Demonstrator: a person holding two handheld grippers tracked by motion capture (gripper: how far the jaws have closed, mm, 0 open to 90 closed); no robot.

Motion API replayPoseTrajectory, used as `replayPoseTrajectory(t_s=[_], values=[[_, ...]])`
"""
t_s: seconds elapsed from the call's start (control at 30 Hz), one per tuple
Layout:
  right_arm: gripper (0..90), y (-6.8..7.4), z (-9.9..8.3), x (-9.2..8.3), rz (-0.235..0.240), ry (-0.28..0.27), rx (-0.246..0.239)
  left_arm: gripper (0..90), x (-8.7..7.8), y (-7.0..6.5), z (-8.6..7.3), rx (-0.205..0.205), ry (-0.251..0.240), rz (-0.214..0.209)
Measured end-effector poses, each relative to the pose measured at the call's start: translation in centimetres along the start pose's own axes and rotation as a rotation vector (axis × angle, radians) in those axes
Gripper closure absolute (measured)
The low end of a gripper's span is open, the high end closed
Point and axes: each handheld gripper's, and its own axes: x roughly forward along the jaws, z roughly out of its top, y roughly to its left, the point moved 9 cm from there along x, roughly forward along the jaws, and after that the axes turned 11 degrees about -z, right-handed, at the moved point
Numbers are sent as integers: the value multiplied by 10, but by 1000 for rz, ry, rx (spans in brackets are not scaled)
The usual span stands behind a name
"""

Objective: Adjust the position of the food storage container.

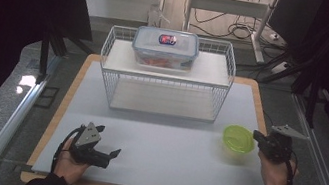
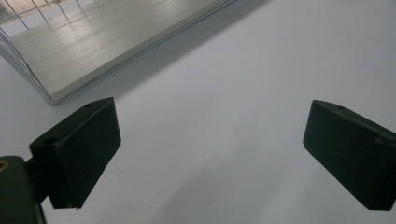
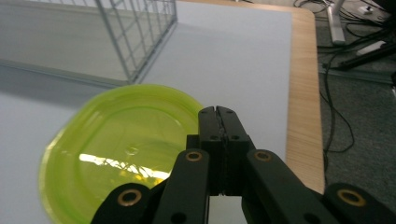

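- A round lime-green container (image 1: 238,139) of translucent plastic sits on the tabletop (image 1: 159,142) at the right, near the front edge and just right of the wire rack. In the right gripper view its glossy top (image 3: 121,158) catches a streak of light; what lies inside it cannot be told.
- The right hand-held gripper (image 1: 260,138) sits just beside the green container's right rim, its jaws pressed flat together with nothing between them. In its own view the black jaws (image 3: 218,122) meet tip to tip over the container's near rim; whether they touch the plastic cannot be told.
- A white wire rack (image 1: 165,75) stands at the far middle of the tabletop, box-shaped, with thin metal grid walls and two pale flat shelves.
- On the rack's upper shelf rests a clear rectangular box (image 1: 165,47) with rounded corners, a blue-edged snap lid and a dark label on top. Orange contents show through its wall; they are too blurred to name.
- The left hand-held gripper (image 1: 107,148) rests at the near left of the tabletop, well apart from the green container. Its jaws stand wide apart and empty; in its own view the two matte black pads (image 2: 79,154) frame bare tabletop, with the rack's lower shelf (image 2: 107,42) beyond.
- The tabletop is a smooth pale grey sheet over a light wooden board with rounded corners.
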Motion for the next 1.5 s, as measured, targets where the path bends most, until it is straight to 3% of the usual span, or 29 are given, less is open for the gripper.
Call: replayPoseTrajectory(t_s=[0.27,0.93,1.5], values=[[900,-12,-10,11,-38,41,0,43,1,0,-1,2,6,-1],[900,8,-19,17,22,104,-21,44,2,-2,0,10,9,-5],[900,58,-21,11,155,126,-62,46,3,-3,0,14,12,-9]])
